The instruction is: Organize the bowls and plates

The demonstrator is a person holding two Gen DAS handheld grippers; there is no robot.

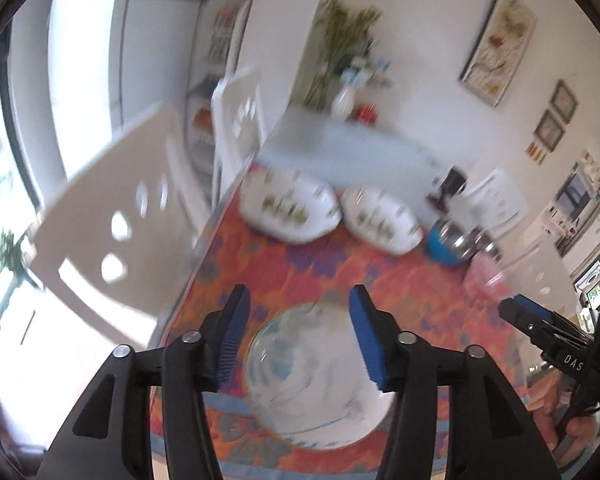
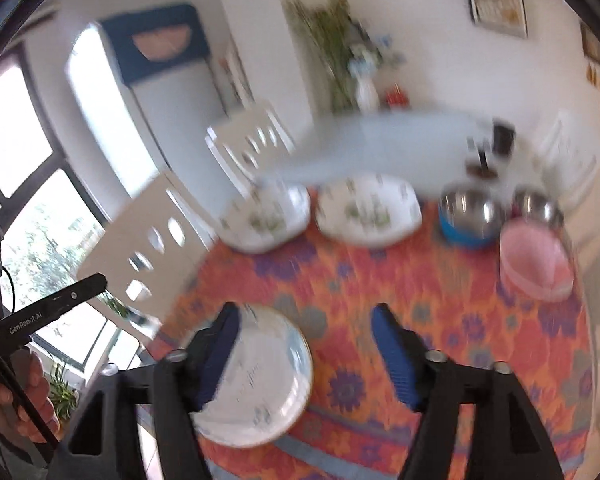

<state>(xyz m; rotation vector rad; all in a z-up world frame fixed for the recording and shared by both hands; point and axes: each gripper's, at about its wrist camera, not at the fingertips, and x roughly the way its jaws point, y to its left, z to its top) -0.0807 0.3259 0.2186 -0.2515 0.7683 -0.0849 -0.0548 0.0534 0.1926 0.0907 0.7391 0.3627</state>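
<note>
A round white plate with a faint blue pattern lies on the flowered tablecloth near the front edge; it also shows in the right wrist view. My left gripper is open and empty right above it. My right gripper is open and empty, with its left finger over the plate's edge. Two white square plates with green prints lie at the far side. A steel bowl in a blue one, another steel bowl and a pink bowl stand at the far right.
White chairs stand at the table's left side. A pale cloth covers the far end, with a vase of greenery and a dark object. The other gripper shows at the right in the left wrist view.
</note>
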